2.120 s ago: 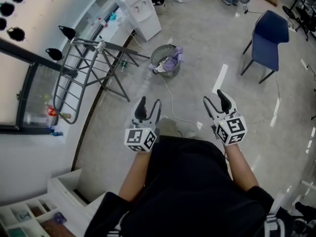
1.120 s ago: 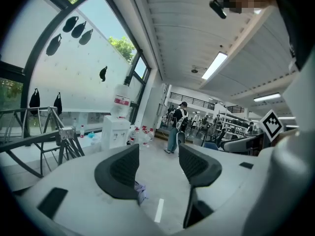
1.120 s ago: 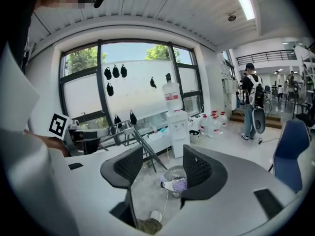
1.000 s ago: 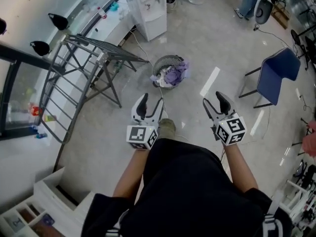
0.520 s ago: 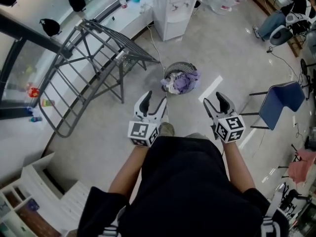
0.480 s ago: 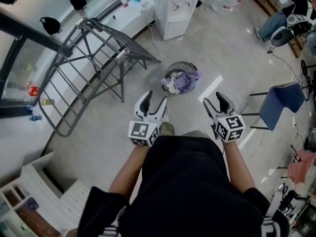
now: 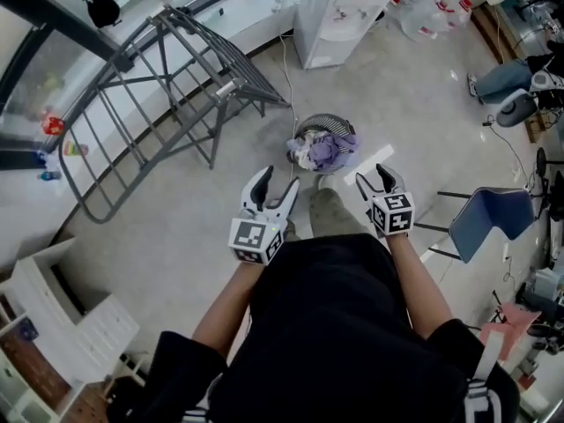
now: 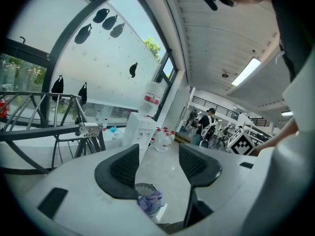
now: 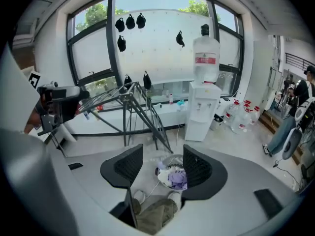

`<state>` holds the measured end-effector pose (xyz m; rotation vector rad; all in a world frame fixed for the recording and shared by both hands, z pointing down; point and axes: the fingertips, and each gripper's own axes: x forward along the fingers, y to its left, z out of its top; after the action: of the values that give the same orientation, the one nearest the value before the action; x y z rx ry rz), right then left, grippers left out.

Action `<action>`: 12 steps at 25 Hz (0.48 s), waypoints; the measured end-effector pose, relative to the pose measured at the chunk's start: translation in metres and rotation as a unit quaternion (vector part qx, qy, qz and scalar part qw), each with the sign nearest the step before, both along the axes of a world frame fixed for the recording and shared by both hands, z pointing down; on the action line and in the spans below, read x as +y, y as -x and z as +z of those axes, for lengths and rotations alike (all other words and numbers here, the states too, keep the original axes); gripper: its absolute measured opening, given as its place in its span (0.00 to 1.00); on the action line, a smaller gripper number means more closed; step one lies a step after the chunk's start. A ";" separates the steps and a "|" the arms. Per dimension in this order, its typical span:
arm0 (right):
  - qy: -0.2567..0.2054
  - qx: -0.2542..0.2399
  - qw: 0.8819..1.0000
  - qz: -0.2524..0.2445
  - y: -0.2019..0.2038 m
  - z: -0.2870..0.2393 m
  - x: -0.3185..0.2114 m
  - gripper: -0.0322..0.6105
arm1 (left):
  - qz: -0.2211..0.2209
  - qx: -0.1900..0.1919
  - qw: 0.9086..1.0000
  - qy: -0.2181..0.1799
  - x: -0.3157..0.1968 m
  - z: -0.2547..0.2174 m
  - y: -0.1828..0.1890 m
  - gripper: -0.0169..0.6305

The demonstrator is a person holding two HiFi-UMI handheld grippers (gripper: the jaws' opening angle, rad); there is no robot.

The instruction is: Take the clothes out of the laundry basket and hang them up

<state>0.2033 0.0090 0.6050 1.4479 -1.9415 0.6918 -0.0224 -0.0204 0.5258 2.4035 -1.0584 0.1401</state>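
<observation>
Indoors, left gripper [image 7: 275, 183] and right gripper [image 7: 373, 177] gape empty over grey floor [image 7: 176, 227] near laundry basket [image 7: 304, 132]; water bottle [image 9: 205, 53] label unreadable.

Top centre of the head view — white dispenser [image 7: 339, 11], with jugs [image 7: 423, 11] on the floor [image 7: 176, 218] just right of it. Blue chair [image 7: 493, 223] at the right edge, white shelf [image 7: 66, 311] at lower left. In the right gripper view, black decals [image 9: 129, 22] high on the window [image 9: 157, 43] — upper left.
</observation>
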 end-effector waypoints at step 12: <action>0.125 -0.015 0.985 -0.119 -0.043 0.193 -0.096 0.40 | -0.123 -0.068 0.987 0.076 -0.049 0.066 -0.041 0.39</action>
<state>0.2459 -0.0870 0.7981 1.0405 -1.9307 0.8148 0.0181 -0.0697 0.5913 2.1324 -1.3454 0.2911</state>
